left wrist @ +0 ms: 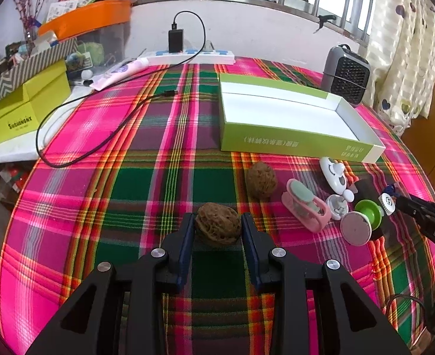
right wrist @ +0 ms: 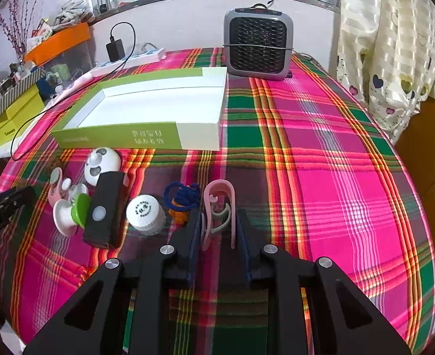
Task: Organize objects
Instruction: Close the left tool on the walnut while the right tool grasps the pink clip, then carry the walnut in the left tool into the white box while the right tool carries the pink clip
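My left gripper [left wrist: 217, 222] is closed around a brown wrinkled walnut [left wrist: 218, 224] that rests on the plaid cloth. A second walnut [left wrist: 261, 180] lies just beyond it. My right gripper [right wrist: 219, 222] is closed on a pink clip [right wrist: 219, 207] with a grey inner hook. An open green and white box [left wrist: 288, 118] sits further back and also shows in the right wrist view [right wrist: 146, 112]; it is empty. The right gripper's tip shows at the right edge of the left wrist view [left wrist: 418, 210].
Small items lie in a cluster: a pink clip [left wrist: 304, 207], a white panda case [right wrist: 102, 165], a green and white spool [right wrist: 70, 213], a black block [right wrist: 104, 210], a white bottle cap [right wrist: 145, 212], blue cord [right wrist: 181, 196]. A grey heater [right wrist: 258, 48] stands at the back. A black cable [left wrist: 99, 124] loops on the left.
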